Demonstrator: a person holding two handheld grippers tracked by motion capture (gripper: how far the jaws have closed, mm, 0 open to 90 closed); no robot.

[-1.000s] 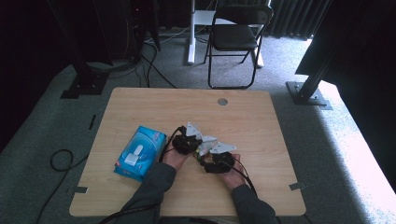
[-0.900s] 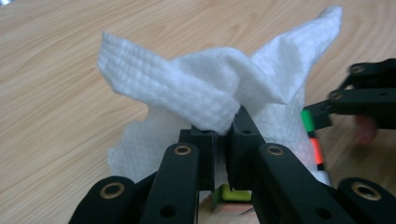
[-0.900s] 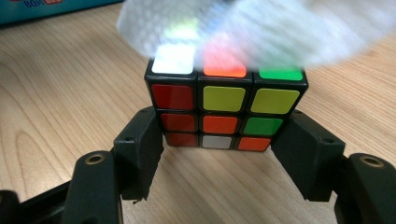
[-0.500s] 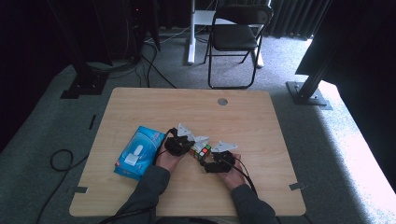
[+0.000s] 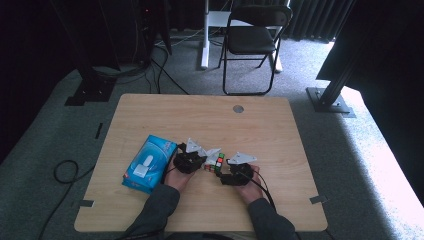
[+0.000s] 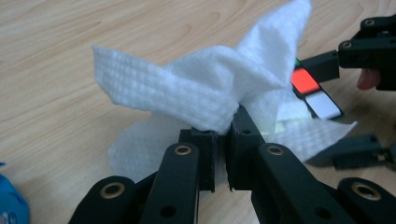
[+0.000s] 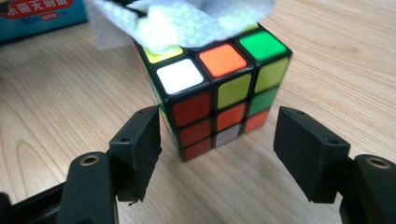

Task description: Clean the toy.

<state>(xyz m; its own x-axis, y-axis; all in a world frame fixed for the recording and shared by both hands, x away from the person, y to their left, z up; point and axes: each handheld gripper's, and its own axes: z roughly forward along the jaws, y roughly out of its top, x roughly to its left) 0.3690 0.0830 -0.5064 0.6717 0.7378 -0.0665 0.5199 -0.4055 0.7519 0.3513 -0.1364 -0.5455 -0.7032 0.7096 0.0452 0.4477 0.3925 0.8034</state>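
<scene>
A scrambled puzzle cube point(image 7: 219, 88) stands on the wooden table point(image 5: 200, 115), between my two hands in the high view. A white tissue point(image 6: 196, 88) lies draped over the cube's top point(image 5: 218, 162). My left gripper point(image 6: 222, 135) is shut on a bunched fold of that tissue, just left of the cube. My right gripper point(image 7: 222, 130) points at the cube from the other side with a pad on either flank. Its jaws have just been closing, but a gap shows on both sides, so it stands open with the cube's near corner between the jaws.
A blue tissue box point(image 5: 147, 164) lies flat on the table, left of my left hand. A small round hole point(image 5: 238, 108) sits near the table's far edge. Behind the table a black folding chair point(image 5: 252, 40) stands on grey carpet.
My left gripper has drawn slightly left and toward the person with the tissue in it, and the cube now shows between the hands. The right hand has kept its place.
</scene>
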